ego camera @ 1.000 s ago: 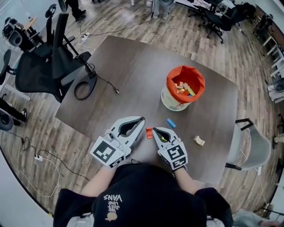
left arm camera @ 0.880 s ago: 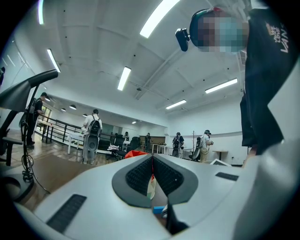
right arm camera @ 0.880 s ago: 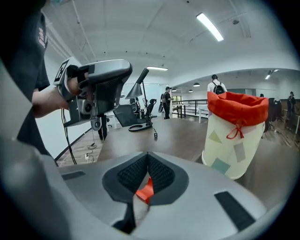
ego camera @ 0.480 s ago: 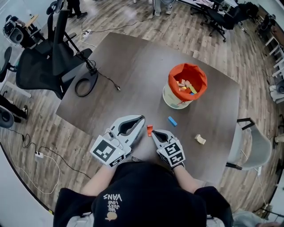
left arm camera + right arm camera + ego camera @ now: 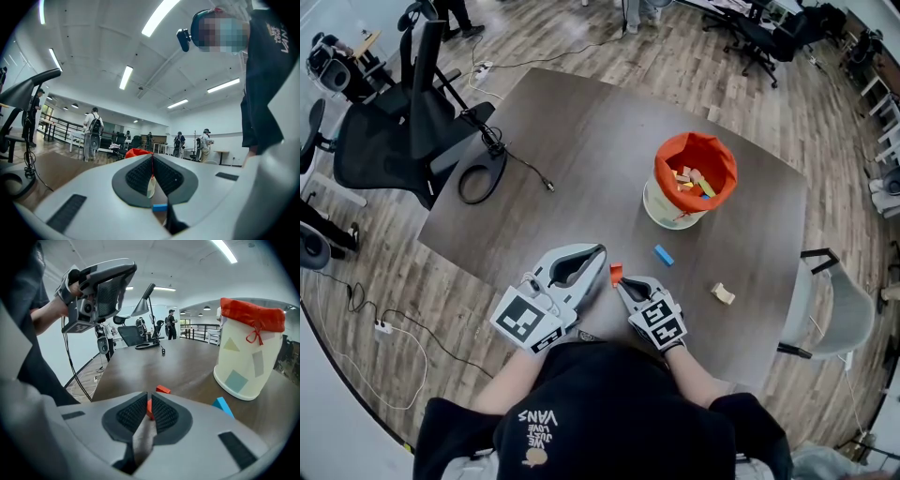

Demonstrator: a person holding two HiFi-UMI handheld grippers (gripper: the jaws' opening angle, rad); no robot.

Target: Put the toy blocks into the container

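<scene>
Container (image 5: 692, 183), orange-lined, upright on the surface (image 5: 572, 141): several toy blocks already inside.

Outstanding, three loose on the surface, all apart from the container: red block (image 5: 616, 273), blue block (image 5: 663, 254), pale wooden block (image 5: 722, 294).

My right tool (image 5: 620, 281): jaws together, clamping nothing, tips angled down just short of the red block. I judge that my next pick, jaws to part first.

My left tool (image 5: 601, 251): jaws together, empty, level.

Task well begun, unfinished

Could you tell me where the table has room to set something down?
The far half of the dark wooden table is bare, between the black cable and the orange-lined white bucket. Crowded near right: red block, blue block, beige block.
</scene>
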